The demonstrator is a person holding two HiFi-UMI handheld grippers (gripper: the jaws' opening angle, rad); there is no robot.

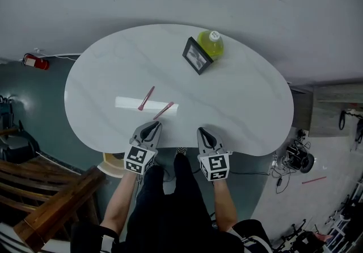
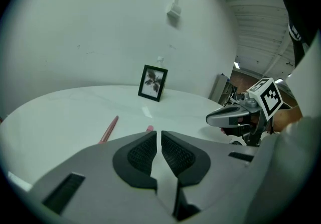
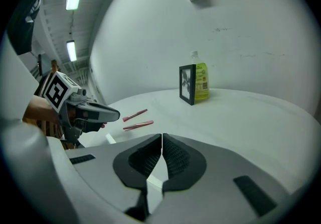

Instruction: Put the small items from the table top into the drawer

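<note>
White oval table seen from above; a person stands at its near edge.

Left gripper: jaws seen brought together in the left gripper view, pads nearly meeting, nothing between them. It is held at the near edge of the table, left of centre, pointing toward the far side.

Right gripper: jaws likewise closed and empty in the right gripper view. It is held at the near edge, to the right of the left gripper and apart from it.

Small items noted on the table top: two slim pink sticks, left of centre. The near pink stick lies at a slant just beyond the left gripper's tip; contact cannot be determined. The far pink stick lies close beside it, to the left and farther in.

At the far side, a black picture frame stands upright, with a green bottle directly behind it.

A red fire extinguisher is seen on the floor at far left.
</note>
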